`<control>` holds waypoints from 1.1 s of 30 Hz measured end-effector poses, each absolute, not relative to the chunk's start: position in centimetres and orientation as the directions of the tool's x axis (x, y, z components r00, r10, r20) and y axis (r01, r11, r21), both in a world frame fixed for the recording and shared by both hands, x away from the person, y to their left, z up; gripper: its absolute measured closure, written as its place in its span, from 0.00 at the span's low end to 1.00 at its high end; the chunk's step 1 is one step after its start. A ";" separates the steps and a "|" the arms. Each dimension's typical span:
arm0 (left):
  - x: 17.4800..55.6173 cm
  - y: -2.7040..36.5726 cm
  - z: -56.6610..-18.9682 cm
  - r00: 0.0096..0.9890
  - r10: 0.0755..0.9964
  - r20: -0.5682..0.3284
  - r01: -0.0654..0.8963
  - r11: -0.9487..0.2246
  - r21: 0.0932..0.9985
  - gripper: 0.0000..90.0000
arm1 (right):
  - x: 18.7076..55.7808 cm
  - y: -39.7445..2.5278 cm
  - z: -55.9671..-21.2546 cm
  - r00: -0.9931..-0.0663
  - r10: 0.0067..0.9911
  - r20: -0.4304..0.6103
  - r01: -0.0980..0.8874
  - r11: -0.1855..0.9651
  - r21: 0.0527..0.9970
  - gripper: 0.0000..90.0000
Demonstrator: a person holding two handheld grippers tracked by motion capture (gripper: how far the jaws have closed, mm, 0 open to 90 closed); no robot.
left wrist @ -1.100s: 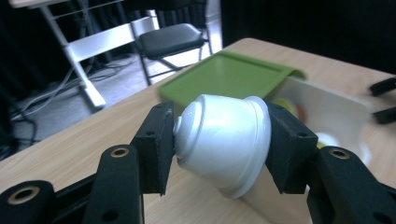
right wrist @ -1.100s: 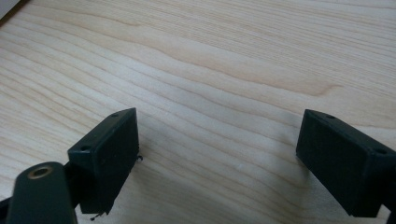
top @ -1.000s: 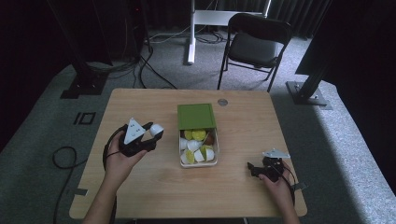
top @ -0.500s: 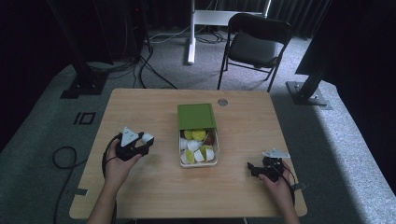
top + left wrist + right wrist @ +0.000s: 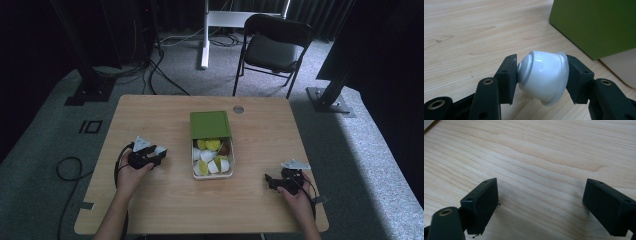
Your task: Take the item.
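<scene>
My left gripper (image 5: 541, 80) is shut on a white capsule (image 5: 544, 76), held sideways just above the wood, with a jaw on its base and one on its rim. In the high view that left gripper (image 5: 159, 151) sits left of the box (image 5: 194, 172), with the white capsule (image 5: 160, 149) at its tip. The box holds several white, yellow and green capsules (image 5: 212, 155), and its green lid (image 5: 210, 124) lies over its far end. My right gripper (image 5: 540, 202) stands open over bare wood. In the high view the right gripper (image 5: 271, 181) rests near the table's front right.
The green lid (image 5: 596, 25) rises close at the right of the left gripper view, with a pale corner of the box (image 5: 621, 67) below it. A round grommet (image 5: 238, 109) sits at the table's far edge. A black chair (image 5: 272, 47) stands beyond the table (image 5: 150, 115).
My left gripper, with the white capsule in it, has moved down and toward the near-left, away from the box. The right gripper has stayed put.
</scene>
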State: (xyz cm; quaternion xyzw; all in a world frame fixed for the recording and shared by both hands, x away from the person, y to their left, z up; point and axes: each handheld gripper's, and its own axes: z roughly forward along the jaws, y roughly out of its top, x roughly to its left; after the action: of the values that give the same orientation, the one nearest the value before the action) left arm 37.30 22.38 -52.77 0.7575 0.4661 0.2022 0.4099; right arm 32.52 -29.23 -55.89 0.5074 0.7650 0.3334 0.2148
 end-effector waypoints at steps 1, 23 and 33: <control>37.5 22.3 -53.0 0.485 0.870 -0.087 0.546 -0.224 0.807 0.54 | 32.5 -29.2 -55.9 -0.393 0.920 0.010 0.633 0.263 0.728 0.14; 37.8 22.7 -53.8 0.487 0.865 -0.122 0.573 -0.211 0.792 0.33 | 32.5 -29.2 -55.9 -0.392 0.920 0.010 0.633 0.262 0.728 0.14; 35.6 23.3 -53.0 0.526 0.846 -0.088 0.547 -0.258 0.796 0.28 | 32.5 -29.2 -55.9 -0.393 0.920 0.010 0.632 0.263 0.729 0.14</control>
State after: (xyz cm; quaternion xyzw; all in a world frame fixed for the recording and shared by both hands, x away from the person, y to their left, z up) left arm 35.58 23.26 -53.02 0.7719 0.4511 0.1824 0.4092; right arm 32.52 -29.23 -55.90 0.5072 0.7649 0.3339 0.2151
